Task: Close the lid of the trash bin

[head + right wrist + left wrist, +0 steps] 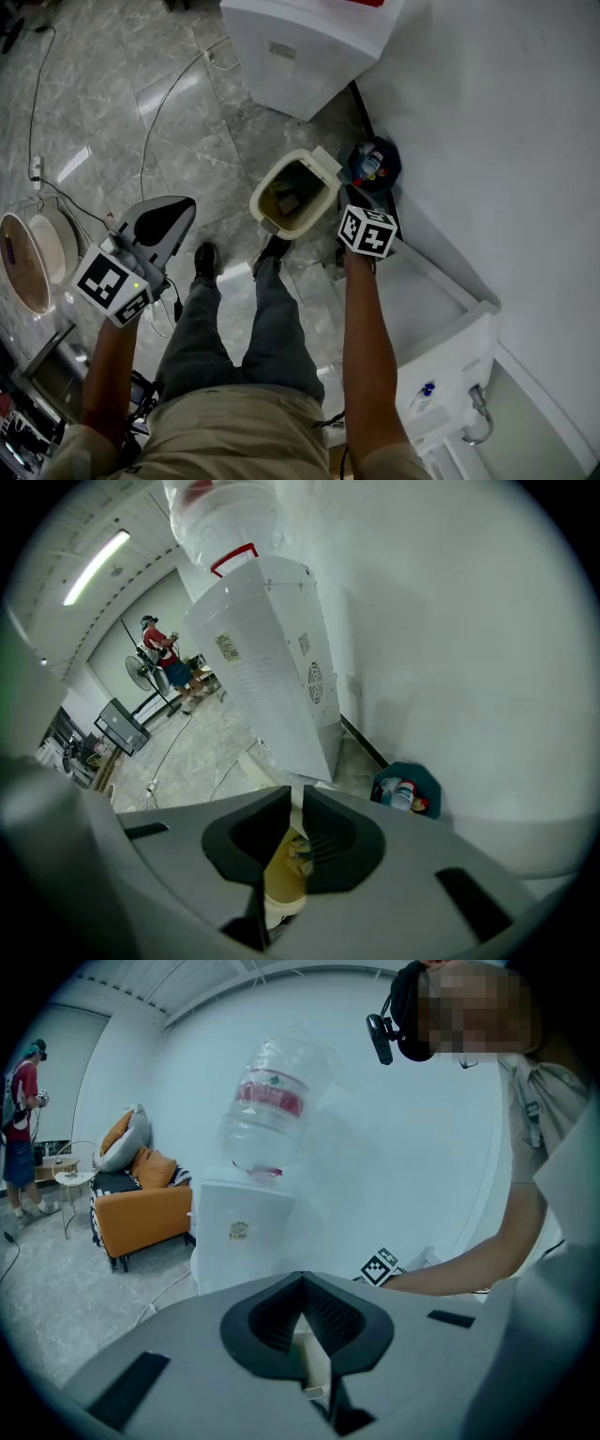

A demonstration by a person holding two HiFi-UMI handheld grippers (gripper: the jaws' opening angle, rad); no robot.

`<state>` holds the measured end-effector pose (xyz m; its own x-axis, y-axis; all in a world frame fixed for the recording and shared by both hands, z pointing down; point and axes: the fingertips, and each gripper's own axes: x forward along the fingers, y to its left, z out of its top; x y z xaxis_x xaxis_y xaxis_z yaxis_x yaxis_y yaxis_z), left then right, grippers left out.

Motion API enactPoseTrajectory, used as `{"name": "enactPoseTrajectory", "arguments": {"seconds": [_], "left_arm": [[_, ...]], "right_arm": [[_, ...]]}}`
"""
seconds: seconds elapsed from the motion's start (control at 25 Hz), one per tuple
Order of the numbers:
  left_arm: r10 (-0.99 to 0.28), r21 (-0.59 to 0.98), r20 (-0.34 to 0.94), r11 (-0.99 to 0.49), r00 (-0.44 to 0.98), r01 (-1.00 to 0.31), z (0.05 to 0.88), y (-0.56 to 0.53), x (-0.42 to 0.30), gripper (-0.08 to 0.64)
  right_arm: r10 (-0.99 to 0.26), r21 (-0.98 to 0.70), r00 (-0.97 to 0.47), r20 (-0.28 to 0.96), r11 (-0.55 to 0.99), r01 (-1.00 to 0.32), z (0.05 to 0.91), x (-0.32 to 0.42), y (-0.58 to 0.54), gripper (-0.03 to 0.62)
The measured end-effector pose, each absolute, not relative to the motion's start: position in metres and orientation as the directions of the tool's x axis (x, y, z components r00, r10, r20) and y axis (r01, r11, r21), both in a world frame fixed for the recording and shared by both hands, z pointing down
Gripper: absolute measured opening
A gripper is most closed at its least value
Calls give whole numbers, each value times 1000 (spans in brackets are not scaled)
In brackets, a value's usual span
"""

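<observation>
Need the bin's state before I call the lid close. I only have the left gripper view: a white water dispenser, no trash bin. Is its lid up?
Observer: Open. The cream, round-cornered plastic trash bin stands on the grey marble floor just ahead of the person's black shoes. The head view looks straight down into it.
Operator: Is the right gripper near it?
Observer: Yes. The right gripper hangs over the bin's opening with its jaws a narrow slit apart. I can't make out anything held between them.
</observation>
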<state>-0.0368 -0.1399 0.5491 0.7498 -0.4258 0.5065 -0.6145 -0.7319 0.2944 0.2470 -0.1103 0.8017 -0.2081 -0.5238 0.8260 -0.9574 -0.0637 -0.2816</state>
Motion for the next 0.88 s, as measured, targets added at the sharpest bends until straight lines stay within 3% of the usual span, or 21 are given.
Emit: {"name": "enactPoseTrajectory", "arguments": {"seconds": [0.44, 0.88], "left_arm": [[-416, 307, 508, -731, 754, -610, 558, -145, -39, 12], [-410, 316, 520, -723, 750, -614, 569, -144, -44, 12]], "right_arm": [[-451, -347, -300, 840, -23, -938, 819, 196, -66, 52], [-234, -433, -421, 876, 0, -901, 878, 145, 0, 66]]}}
